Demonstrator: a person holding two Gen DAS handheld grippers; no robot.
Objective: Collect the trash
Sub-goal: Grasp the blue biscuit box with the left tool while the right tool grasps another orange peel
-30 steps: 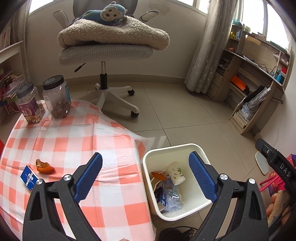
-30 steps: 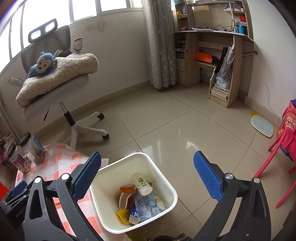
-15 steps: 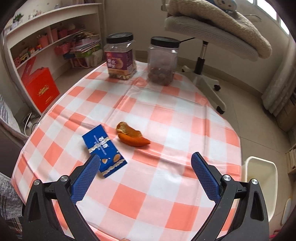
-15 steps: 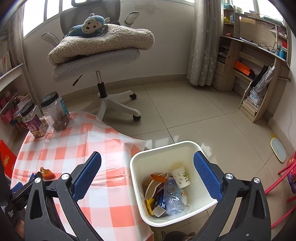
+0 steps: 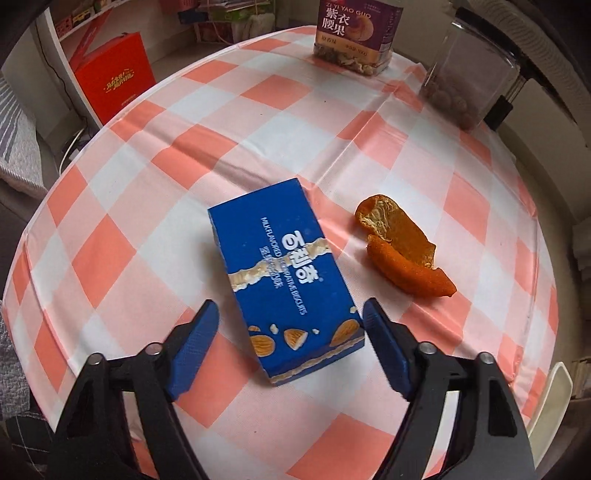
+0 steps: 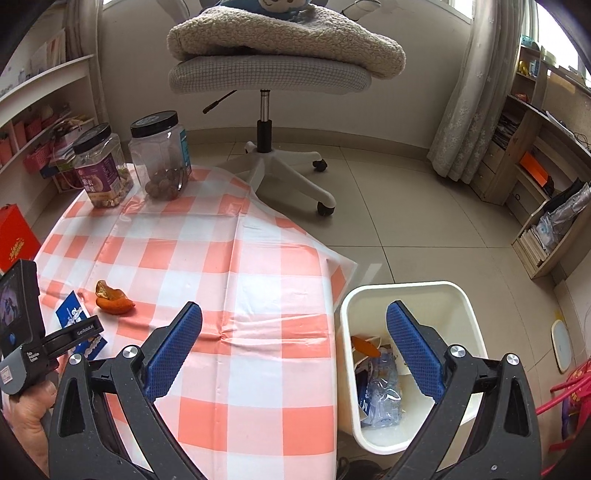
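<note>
Left claw [image 5: 290, 314], spread wide, straddles the near end of a blue box [image 5: 284, 280] lying flat on the checked worktop [image 5: 184, 155]; whether its pads [image 5: 194, 345] touch the box cannot be told. Orange peel [image 5: 402, 251] lies just to the box's right, apart from it. Two jars [image 5: 352, 33] stand at the worktop's far edge. Right claw [image 6: 293, 332], likewise spread wide and holding nothing, hovers over the worktop's near edge and the white bin [image 6: 469, 314] on the floor beside it; the bin contains a crushed bottle [image 6: 384, 387] and other litter. A chair [image 6: 269, 70] stands beyond.
</note>
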